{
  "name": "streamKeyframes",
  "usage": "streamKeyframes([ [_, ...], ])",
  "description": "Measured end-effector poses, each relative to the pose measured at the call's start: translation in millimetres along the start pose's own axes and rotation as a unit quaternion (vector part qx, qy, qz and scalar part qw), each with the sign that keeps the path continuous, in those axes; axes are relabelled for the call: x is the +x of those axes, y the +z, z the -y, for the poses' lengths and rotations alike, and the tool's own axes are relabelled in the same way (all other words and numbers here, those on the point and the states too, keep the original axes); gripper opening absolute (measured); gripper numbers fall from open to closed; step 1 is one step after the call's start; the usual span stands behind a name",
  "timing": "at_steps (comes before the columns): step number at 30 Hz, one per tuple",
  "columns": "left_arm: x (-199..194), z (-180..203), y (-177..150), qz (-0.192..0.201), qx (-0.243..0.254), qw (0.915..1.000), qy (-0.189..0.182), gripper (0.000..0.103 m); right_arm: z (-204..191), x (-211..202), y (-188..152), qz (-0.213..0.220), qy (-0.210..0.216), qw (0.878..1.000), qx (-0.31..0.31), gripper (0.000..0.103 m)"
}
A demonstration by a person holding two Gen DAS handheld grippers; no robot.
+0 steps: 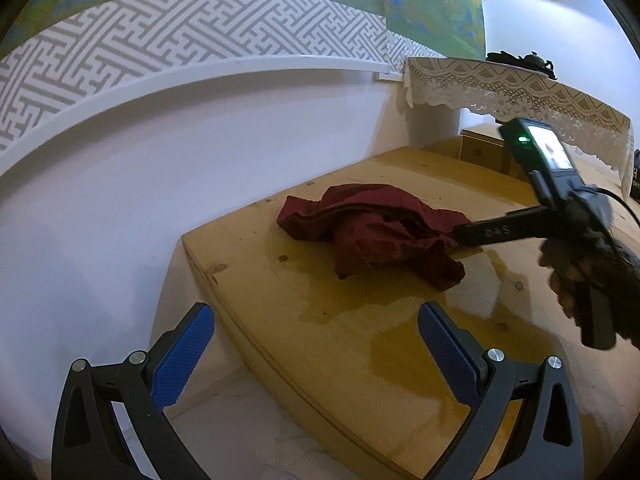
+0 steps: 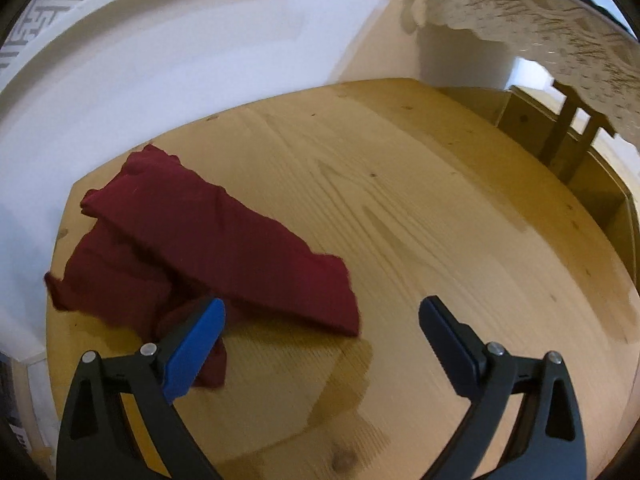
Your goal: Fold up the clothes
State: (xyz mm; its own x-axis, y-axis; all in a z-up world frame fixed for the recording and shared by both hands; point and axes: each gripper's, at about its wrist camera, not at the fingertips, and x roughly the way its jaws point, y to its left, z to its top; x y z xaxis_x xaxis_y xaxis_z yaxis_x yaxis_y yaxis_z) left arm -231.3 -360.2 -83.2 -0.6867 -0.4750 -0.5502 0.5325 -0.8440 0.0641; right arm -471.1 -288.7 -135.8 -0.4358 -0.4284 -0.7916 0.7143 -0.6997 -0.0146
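A dark red garment (image 1: 372, 232) lies crumpled on the wooden table (image 1: 360, 344), near its far left corner. It also shows in the right wrist view (image 2: 208, 248), partly folded into a long band. My left gripper (image 1: 316, 344) is open and empty, held back over the table's near left edge. My right gripper (image 2: 320, 344) is open and empty just over the garment's near end, its left finger (image 2: 196, 356) above the cloth. In the left wrist view the right gripper's fingers (image 1: 480, 234) reach the garment's right side.
A white wall (image 1: 160, 168) runs close behind and left of the table. A lace-covered stand (image 1: 520, 96) and a wooden box (image 1: 480, 148) sit at the far right. Bare wood stretches right of the garment (image 2: 440, 200).
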Motion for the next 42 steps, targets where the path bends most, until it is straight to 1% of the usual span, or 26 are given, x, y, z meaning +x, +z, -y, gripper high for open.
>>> streamKeyframes([
  [2,2,-1,0,-0.002,0.003,1.0000,0.000,0.102,-4,10,5,-0.010,-0.001,1.000,-0.007,0.098],
  [5,0,-1,0,-0.003,0.005,1.0000,-0.003,0.102,-9,17,8,-0.008,0.019,1.000,-0.014,0.098],
  [6,-1,-1,0,-0.003,0.005,1.0000,-0.003,0.102,-10,19,7,-0.014,0.027,0.999,-0.011,0.090],
  [7,-2,-1,0,-0.002,0.007,1.0000,-0.001,0.102,-10,21,7,-0.020,0.036,0.999,-0.008,0.063],
  [8,-3,-1,0,-0.001,0.008,1.0000,0.002,0.102,-11,22,7,-0.024,0.042,0.999,-0.006,0.054],
  [9,-4,-1,0,-0.002,0.010,0.9999,0.005,0.102,-10,19,7,-0.024,0.041,0.999,-0.005,0.014],
  [10,-5,-1,1,-0.003,0.011,0.9999,0.007,0.102,-7,18,6,-0.037,0.059,0.998,0.009,0.010],
  [11,-6,-1,1,-0.004,0.013,0.9999,0.009,0.102,-4,16,6,-0.048,0.075,0.996,0.021,0.010],
  [14,-12,2,2,-0.005,0.019,0.9997,0.013,0.102,5,0,-4,-0.060,0.070,0.995,0.029,0.010],
  [16,-19,6,3,-0.002,0.028,0.9995,0.013,0.102,14,-23,-17,-0.054,0.076,0.995,0.027,0.010],
  [18,-25,11,4,0.000,0.038,0.9992,0.012,0.102,31,-55,-38,-0.047,0.069,0.996,0.035,0.010],
  [21,-38,28,6,0.002,0.063,0.9980,-0.004,0.102,63,-109,-86,-0.047,0.046,0.997,0.042,0.010],
  [23,-44,43,7,-0.001,0.082,0.9964,-0.022,0.102,88,-142,-126,-0.054,0.015,0.997,0.046,0.010],
  [24,-47,52,8,-0.004,0.091,0.9953,-0.032,0.102,106,-161,-152,-0.064,-0.004,0.996,0.061,0.010],
  [25,-50,60,8,-0.006,0.100,0.9941,-0.043,0.102,118,-173,-169,-0.071,-0.012,0.995,0.073,0.010],
  [27,-58,79,10,-0.012,0.113,0.9911,-0.069,0.102,149,-206,-217,-0.087,-0.030,0.990,0.104,0.010],
  [29,-67,107,12,-0.017,0.132,0.9864,-0.097,0.102,177,-238,-264,-0.104,-0.053,0.985,0.130,0.010],
  [33,-89,171,13,-0.020,0.179,0.9729,-0.145,0.102,230,-300,-354,-0.132,-0.112,0.968,0.180,0.010],
  [36,-110,229,9,-0.025,0.216,0.9571,-0.192,0.102,272,-341,-404,-0.133,-0.150,0.953,0.227,0.011],
  [38,-125,267,4,-0.030,0.237,0.9454,-0.222,0.102,296,-364,-427,-0.121,-0.169,0.944,0.256,0.016],
  [39,-130,284,3,-0.033,0.245,0.9403,-0.234,0.102,304,-375,-436,-0.115,-0.177,0.941,0.265,0.027],
  [40,-137,304,1,-0.036,0.255,0.9339,-0.249,0.102,306,-382,-440,-0.106,-0.183,0.939,0.273,0.044],
  [41,-144,323,-2,-0.039,0.264,0.9274,-0.262,0.102,307,-388,-445,-0.097,-0.190,0.936,0.280,0.051],
  [42,-149,340,-4,-0.042,0.272,0.9214,-0.274,0.102,309,-396,-449,-0.088,-0.196,0.934,0.287,0.054],
])
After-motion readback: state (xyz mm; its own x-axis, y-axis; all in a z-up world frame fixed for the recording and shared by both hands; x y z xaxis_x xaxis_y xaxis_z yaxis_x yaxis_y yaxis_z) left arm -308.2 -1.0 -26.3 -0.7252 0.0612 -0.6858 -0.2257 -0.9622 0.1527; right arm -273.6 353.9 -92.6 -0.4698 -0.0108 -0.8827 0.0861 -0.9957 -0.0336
